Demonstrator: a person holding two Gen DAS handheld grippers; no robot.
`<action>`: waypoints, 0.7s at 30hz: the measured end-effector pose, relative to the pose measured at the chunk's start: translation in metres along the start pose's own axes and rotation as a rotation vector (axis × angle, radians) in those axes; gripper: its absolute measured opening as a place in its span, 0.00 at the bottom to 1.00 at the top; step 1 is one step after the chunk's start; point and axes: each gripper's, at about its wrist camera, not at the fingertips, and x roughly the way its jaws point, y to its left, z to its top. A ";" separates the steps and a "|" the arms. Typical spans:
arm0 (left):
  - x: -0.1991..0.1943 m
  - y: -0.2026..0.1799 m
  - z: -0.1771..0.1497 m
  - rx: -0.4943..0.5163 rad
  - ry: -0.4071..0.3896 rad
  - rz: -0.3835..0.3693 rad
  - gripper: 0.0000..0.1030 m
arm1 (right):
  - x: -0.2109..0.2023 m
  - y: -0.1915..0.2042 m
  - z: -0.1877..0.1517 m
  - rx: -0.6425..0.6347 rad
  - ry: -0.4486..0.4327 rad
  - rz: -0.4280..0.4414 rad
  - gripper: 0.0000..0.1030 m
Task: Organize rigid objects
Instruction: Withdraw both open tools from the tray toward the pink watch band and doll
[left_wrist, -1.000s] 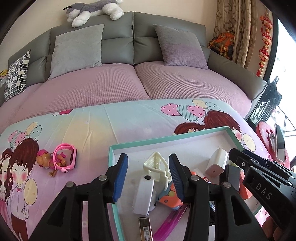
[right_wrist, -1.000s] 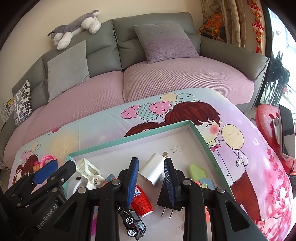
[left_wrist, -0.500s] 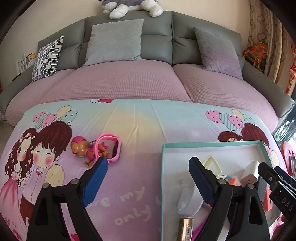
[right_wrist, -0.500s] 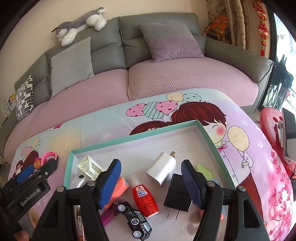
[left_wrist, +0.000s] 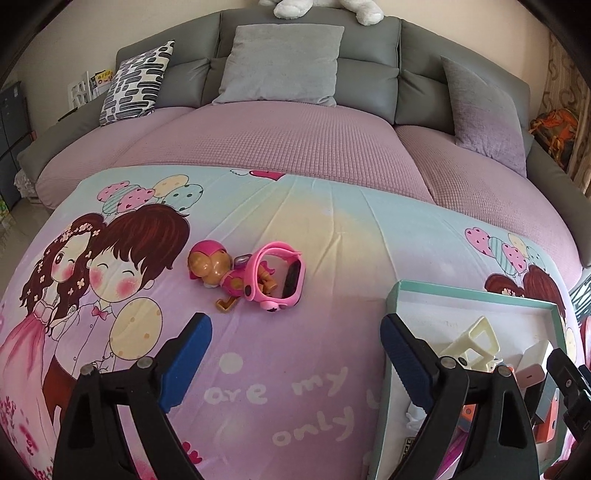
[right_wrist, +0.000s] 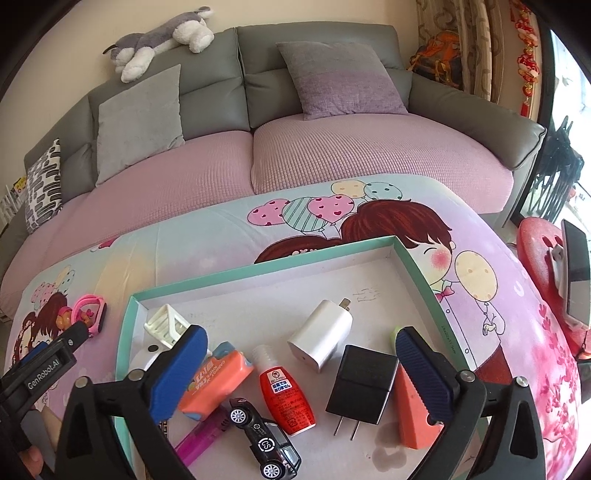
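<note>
Your left gripper (left_wrist: 295, 363): jaws wide, nothing between.
Pup figure (left_wrist: 218, 271), pink watch (left_wrist: 279, 277): touching, on the blanket beyond those jaws.
Your right gripper (right_wrist: 297, 363): jaws just opened wide, empty.
Black plug (right_wrist: 364, 386), red bottle (right_wrist: 286, 393): between them, in the teal box (right_wrist: 332, 254).

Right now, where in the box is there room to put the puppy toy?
The far part of the box is bare, from the back rim down to the white charger. The near half is crowded: black plug, red bottle, toy car, orange case.
</note>
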 end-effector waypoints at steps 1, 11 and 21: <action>0.000 0.001 0.000 -0.001 -0.005 0.006 0.90 | 0.000 0.000 0.000 0.003 0.001 -0.002 1.00; -0.003 0.014 0.002 -0.009 -0.034 0.048 0.91 | 0.000 0.012 -0.001 -0.026 -0.002 0.012 1.00; -0.009 0.048 0.004 -0.067 -0.065 0.102 0.91 | -0.004 0.062 -0.005 -0.089 -0.030 0.148 1.00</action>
